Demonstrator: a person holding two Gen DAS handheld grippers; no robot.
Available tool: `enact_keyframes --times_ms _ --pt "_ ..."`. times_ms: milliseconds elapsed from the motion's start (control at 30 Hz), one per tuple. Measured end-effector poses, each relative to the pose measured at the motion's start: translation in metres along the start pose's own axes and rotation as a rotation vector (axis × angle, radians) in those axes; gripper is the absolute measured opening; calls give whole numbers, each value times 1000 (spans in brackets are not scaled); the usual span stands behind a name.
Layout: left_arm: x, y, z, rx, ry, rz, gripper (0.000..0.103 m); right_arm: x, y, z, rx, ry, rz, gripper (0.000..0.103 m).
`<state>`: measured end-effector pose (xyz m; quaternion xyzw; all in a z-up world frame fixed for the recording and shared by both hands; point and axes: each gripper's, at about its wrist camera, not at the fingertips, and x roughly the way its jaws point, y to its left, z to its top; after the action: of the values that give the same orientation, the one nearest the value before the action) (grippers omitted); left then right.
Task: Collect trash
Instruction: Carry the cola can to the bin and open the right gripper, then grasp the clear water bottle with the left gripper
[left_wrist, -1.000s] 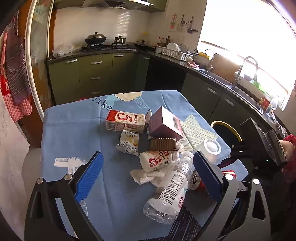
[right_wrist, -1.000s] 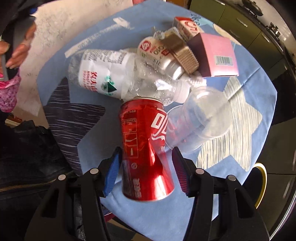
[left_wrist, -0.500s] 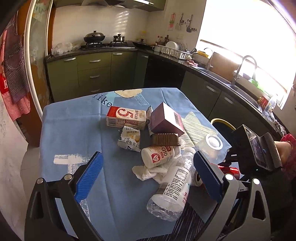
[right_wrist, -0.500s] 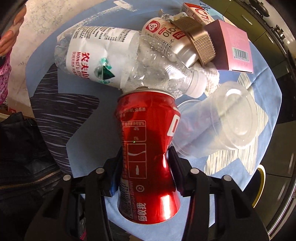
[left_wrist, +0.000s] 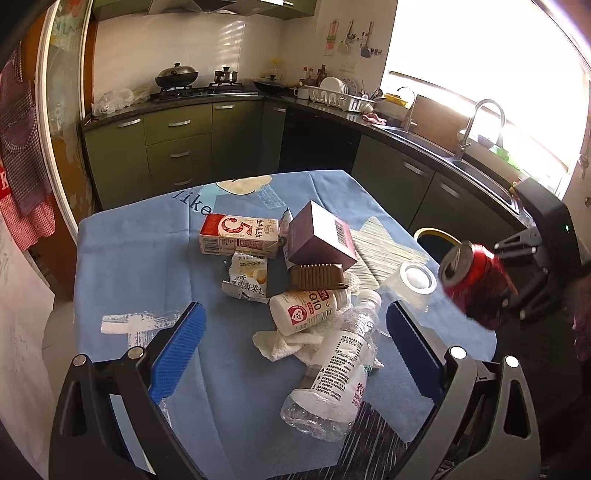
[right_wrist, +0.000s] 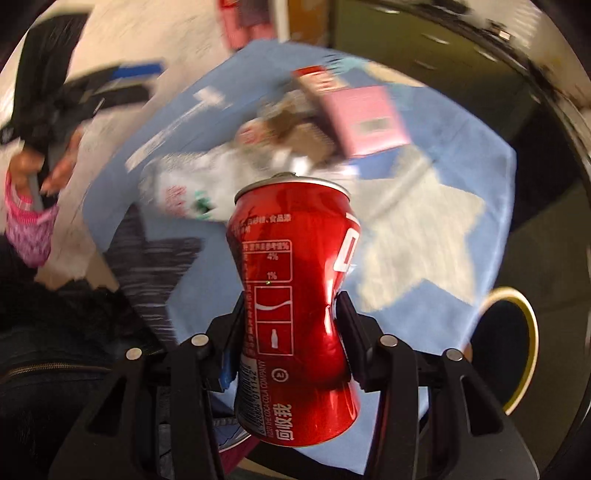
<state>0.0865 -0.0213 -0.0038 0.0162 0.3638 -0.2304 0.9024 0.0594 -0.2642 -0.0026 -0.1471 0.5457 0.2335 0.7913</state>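
the step in hand looks like the carry: one piece of trash is off the table and on its way, i judge, to the bin. going left to right across the left wrist view: the left gripper (left_wrist: 293, 341) hangs over the near edge of the blue tablecloth (left_wrist: 140, 266), its blue pads wide apart with nothing between them. ahead of it lies the pile: a red-and-white milk carton (left_wrist: 238, 236), a torn snack wrapper (left_wrist: 245, 278), a maroon box (left_wrist: 319, 236) resting on a brown ridged tray (left_wrist: 317, 277), a white q10 bottle (left_wrist: 304, 312) on crumpled tissue (left_wrist: 288, 341), a crushed clear water bottle (left_wrist: 332, 384), then a clear plastic cup (left_wrist: 413, 277) on its side.

furthest right, the red cola can (left_wrist: 474, 286) is up in the air beyond the table edge, clamped in the right gripper (left_wrist: 495, 288). in the right wrist view the can (right_wrist: 295, 314) sits pinched at its dented waist between both pads of the right gripper (right_wrist: 290, 325), jaws narrow and pressing on it, top pointing away.

the dark bin with a yellow rim (right_wrist: 513, 343) stands on the floor by the table's right corner. the next move calls for bringing the can over that opening before letting go; released early it would likely drop on the floor or the cloth.
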Motion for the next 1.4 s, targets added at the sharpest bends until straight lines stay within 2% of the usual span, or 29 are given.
enact_keyframes --times_ms 167,267,400,533,600,733,1000,1233,1300,1400 --pt "8 -11 4 27 22 -30 97 7 -122 -21 286 18 -200 45" --pt "13 -17 5 46 36 -45 97 29 -180 -38 422 67 -245 45" --pt "19 -29 6 85 60 -57 97 66 -228 -55 528 133 -259 45" --pt "24 -41 3 133 94 -67 97 92 -249 -61 573 161 -271 47" --pt "27 -47 2 161 113 -67 97 94 -255 -64 583 157 -278 59" --pt "33 -58 -1 205 149 -73 97 88 -253 -68 592 133 -267 60" --pt "53 -74 -14 298 254 -98 97 65 -226 -76 572 57 -240 62" --pt "73 -79 -17 341 339 -125 97 56 -201 -82 527 48 -212 62" --pt "80 -80 -19 355 362 -113 97 54 -194 -81 513 46 -205 62" --pt "92 -80 -21 366 403 -113 91 55 -192 -78 499 44 -194 62"
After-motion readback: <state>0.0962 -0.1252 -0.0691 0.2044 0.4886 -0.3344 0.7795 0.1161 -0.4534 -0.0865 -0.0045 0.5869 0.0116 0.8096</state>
